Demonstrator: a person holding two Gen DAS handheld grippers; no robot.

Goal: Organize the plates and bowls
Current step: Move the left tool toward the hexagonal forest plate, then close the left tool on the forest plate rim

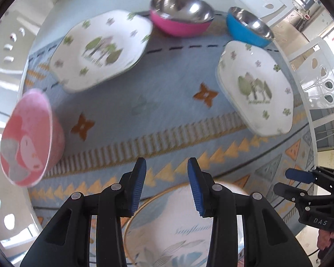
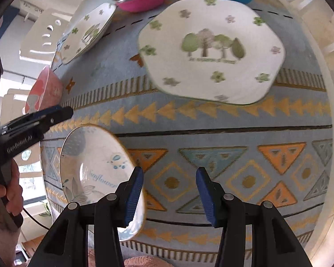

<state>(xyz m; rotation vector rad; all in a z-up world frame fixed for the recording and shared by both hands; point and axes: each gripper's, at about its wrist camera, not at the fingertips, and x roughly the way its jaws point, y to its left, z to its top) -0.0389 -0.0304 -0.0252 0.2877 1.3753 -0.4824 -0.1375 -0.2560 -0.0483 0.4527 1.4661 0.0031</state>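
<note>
"Sunflower" in script on the pale bowl (image 2: 95, 169); "DAS" on the right tongs (image 1: 300, 181); "GenRobot.AI" on the left tongs (image 2: 53, 113)

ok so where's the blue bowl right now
The blue bowl sits at the table's far edge, right of the pink steel bowl, just behind the right-hand tree-print plate.

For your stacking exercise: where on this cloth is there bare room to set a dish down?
The widest bare patch lies mid-cloth, between the two tree plates and the sunflower bowl. The patterned strip ahead of the right claw is free. It is crowded by the pink and blue steel bowls.
</note>
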